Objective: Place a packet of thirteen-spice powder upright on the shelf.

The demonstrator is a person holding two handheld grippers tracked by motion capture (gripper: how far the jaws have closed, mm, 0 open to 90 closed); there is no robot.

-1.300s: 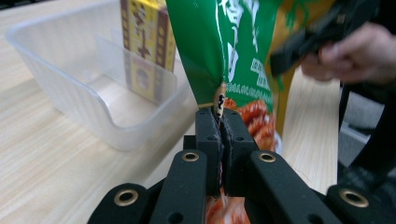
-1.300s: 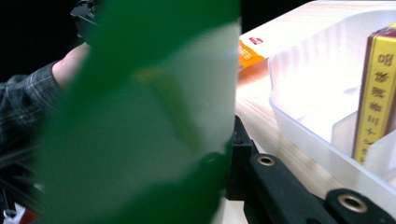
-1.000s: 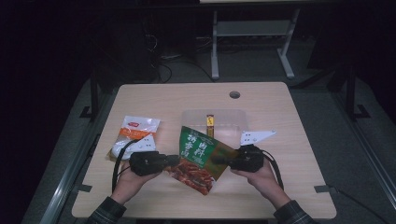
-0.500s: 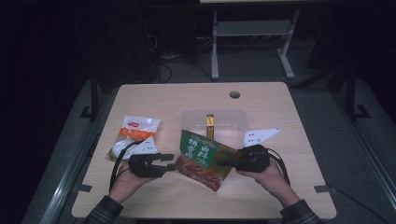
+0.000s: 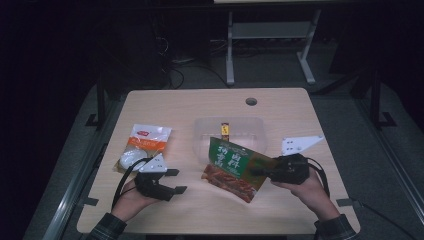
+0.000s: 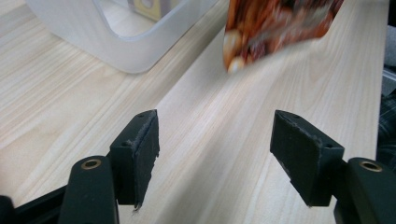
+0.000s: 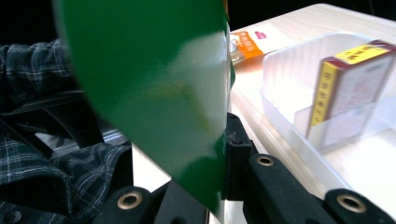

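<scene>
A green and red snack bag [image 5: 235,166] hangs just above the table in front of the clear plastic tub [image 5: 206,131]. My right gripper [image 5: 257,172] is shut on the bag's right edge; its green back [image 7: 154,88] fills the right gripper view. My left gripper [image 5: 175,181] sits at the front left, apart from the bag. Its jaws have just been opening, and nothing lies between the pads [image 6: 144,144]. The bag's lower corner [image 6: 275,28] floats ahead of them. A small yellow and red box [image 5: 225,131] stands in the tub, also visible as the box [image 7: 345,88].
A white and orange packet [image 5: 142,145] lies on the table's left side, just behind my left hand. A white three-cornered plate [image 5: 297,144] rests to the right of the tub. A round cable hole [image 5: 251,101] sits near the table's far edge.
My left gripper has let go of the bag's left edge and drawn back to the left, jaws now wide. My right gripper has lifted the bag slightly and carried it rightward.
</scene>
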